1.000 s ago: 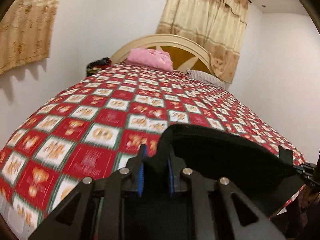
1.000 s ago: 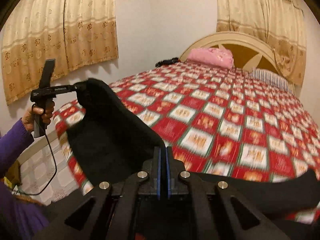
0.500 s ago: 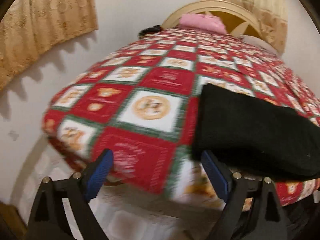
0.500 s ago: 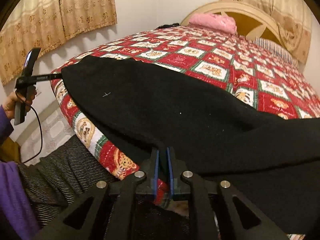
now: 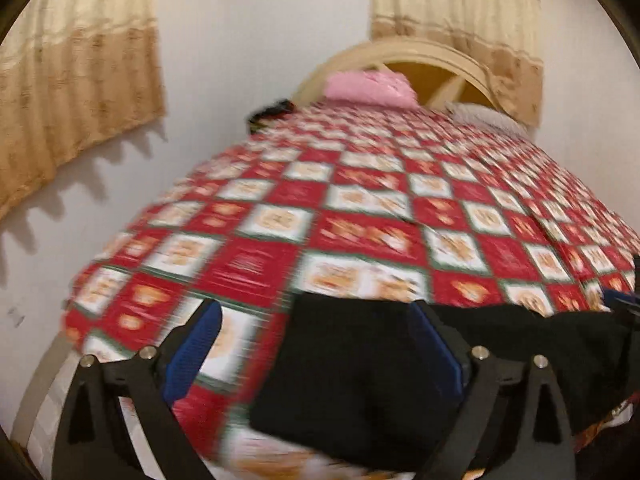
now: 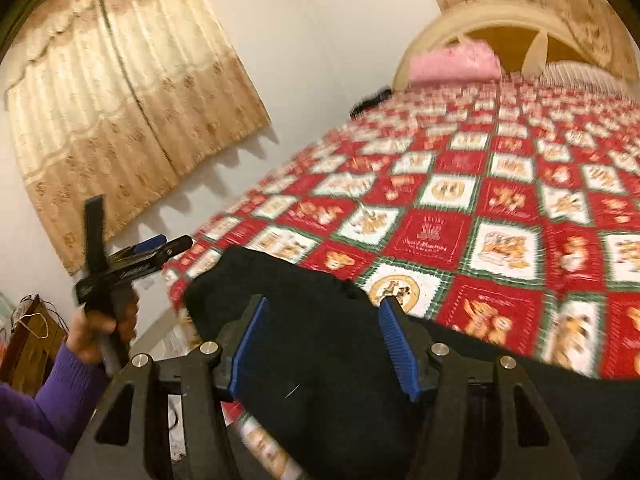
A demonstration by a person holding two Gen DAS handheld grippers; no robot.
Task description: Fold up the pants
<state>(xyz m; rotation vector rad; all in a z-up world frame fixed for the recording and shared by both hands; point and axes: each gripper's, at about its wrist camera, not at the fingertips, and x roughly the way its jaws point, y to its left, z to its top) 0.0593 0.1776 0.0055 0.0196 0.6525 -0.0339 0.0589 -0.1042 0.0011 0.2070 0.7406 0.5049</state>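
The black fabric pants (image 6: 340, 344) lie flat along the near edge of the bed's red, white and green checked quilt (image 6: 500, 216), directly under and ahead of both grippers, with part hanging over the bed's edge. The left gripper (image 5: 316, 354) and the right gripper (image 6: 324, 344) are both spread wide, holding nothing, just above the cloth. Judging by the single dark slab, a fold may be laid already, though blur hides the layers; further folding and squaring probably remain.
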